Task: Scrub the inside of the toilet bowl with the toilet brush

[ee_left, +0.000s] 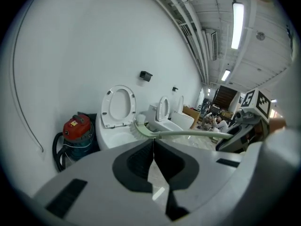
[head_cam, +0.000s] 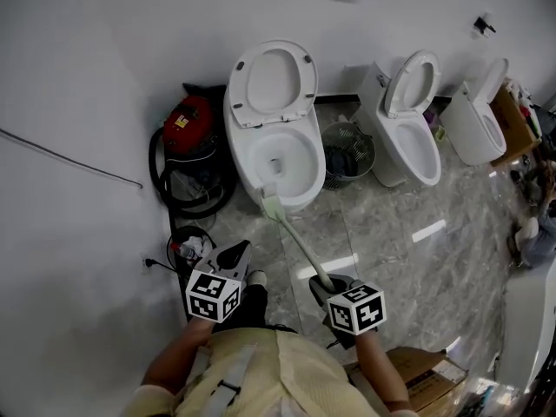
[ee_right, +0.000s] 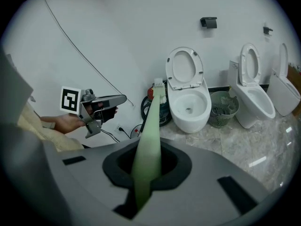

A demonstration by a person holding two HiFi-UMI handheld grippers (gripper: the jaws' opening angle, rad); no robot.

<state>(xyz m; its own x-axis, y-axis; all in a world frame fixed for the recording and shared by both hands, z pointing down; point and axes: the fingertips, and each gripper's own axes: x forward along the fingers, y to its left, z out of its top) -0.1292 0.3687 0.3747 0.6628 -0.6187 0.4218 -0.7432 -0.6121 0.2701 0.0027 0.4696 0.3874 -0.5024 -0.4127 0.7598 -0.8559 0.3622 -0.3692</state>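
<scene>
The nearest white toilet (head_cam: pixel 276 150) stands against the wall with lid and seat raised and the bowl (ee_right: pixel 189 108) open. My right gripper (head_cam: pixel 326 283) is shut on the pale green handle of the toilet brush (head_cam: pixel 295 237). The handle runs up and left, and the brush head (head_cam: pixel 269 195) hangs at the bowl's front rim. In the right gripper view the handle (ee_right: pixel 148 140) runs out between the jaws. My left gripper (head_cam: pixel 239 252) is left of the handle, shut and holding nothing. The same brush (ee_left: pixel 188 134) crosses the left gripper view in front of the toilet (ee_left: pixel 117 109).
A red vacuum cleaner (head_cam: pixel 189 124) with a black hose sits left of the toilet. A wire waste basket (head_cam: pixel 347 152) stands to its right, then two more toilets (head_cam: pixel 410 120) (head_cam: pixel 478 115). A small black bin (head_cam: pixel 191 246) is near my left gripper. Cardboard boxes (head_cam: pixel 421 373) lie at the lower right.
</scene>
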